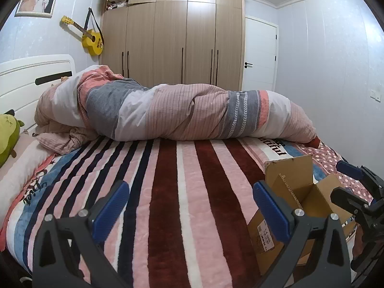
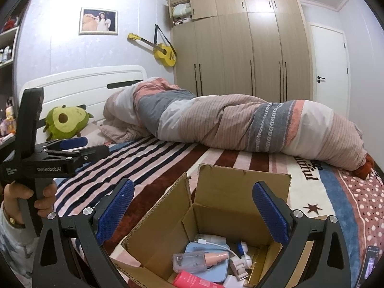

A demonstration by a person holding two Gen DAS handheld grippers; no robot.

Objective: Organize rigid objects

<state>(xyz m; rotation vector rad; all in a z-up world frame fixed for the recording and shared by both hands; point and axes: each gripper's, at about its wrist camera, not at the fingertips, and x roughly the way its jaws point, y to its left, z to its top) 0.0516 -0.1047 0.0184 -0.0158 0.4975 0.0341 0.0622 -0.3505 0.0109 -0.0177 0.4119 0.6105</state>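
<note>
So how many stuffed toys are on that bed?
1 for certain: a green avocado plush by the white headboard. A reddish-brown thing pokes out from under the rolled duvet at the foot end; it may be another, mostly hidden.

Box (image 2: 230,206) on bed (image 2: 168,153) — quilt (image 2: 240,122) behind

A bedroom in a private home.

A bed (image 1: 168,180) with a white headboard (image 2: 84,81) carries a striped plush blanket and a rolled quilt (image 1: 180,112); an avocado-shaped plush toy (image 2: 66,122) rests near the headboard. A tall wooden wardrobe (image 1: 172,36) fills the far wall beside a white door (image 1: 260,52). A yellow guitar (image 2: 158,49) and a framed portrait (image 2: 98,21) hang on the pale wall, and cluttered shelves (image 2: 7,45) stand at the left edge.
</note>
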